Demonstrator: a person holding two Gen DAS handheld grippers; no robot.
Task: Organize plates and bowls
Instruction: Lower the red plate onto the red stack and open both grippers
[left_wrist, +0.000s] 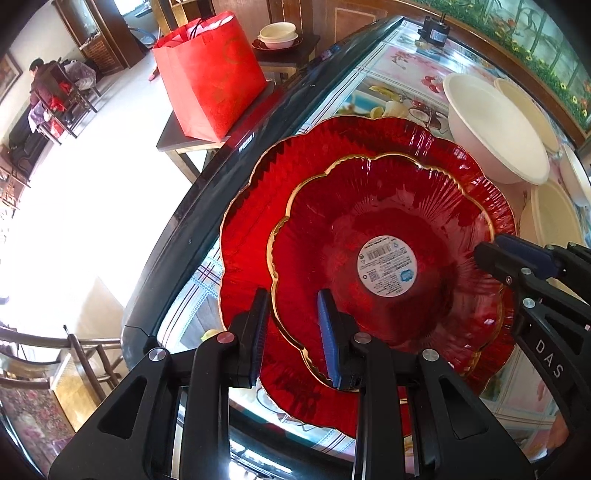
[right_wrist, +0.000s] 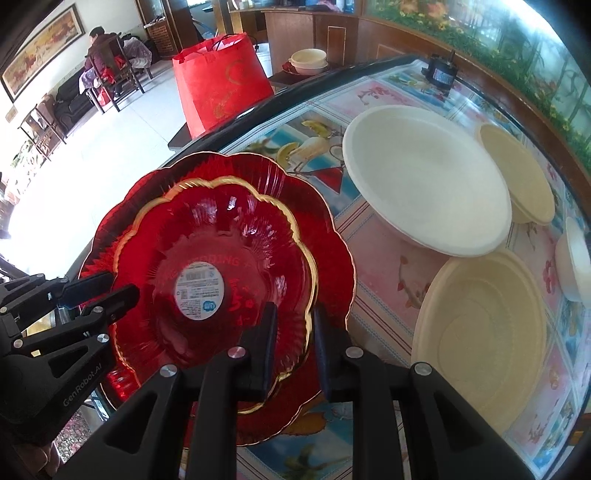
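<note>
1. Both grippers are on the small red plate (left_wrist: 369, 236), one at each side of its gold rim; it sits over the large red plate (left_wrist: 251, 221) near the dark edge of the table (left_wrist: 207, 206); whether it is touching that plate or hanging just above it cannot be told.
2. The left gripper (left_wrist: 293, 325) has its fingers astride the rim, one inside the dish, one outside, closed down on it; the right gripper (right_wrist: 295, 339) does the same on the opposite side, fingers clamped on the rim.
3. The step in hand looks like nesting the smaller plate into the larger one; the job now is to keep it level and centred, so the scalloped edges line up all round.
4. Glass on glass, so the person should lower slowly and evenly with both hands; one side dropping first could chip the gilt edge or skid the lower plate toward the table edge.
5. The fingers should let go only once the weight is plainly resting; then lift straight off the rim.
6. The white bowl (right_wrist: 424, 177) and the cream bowl (right_wrist: 480, 332) wait well clear to the right; no crowding there.
</note>
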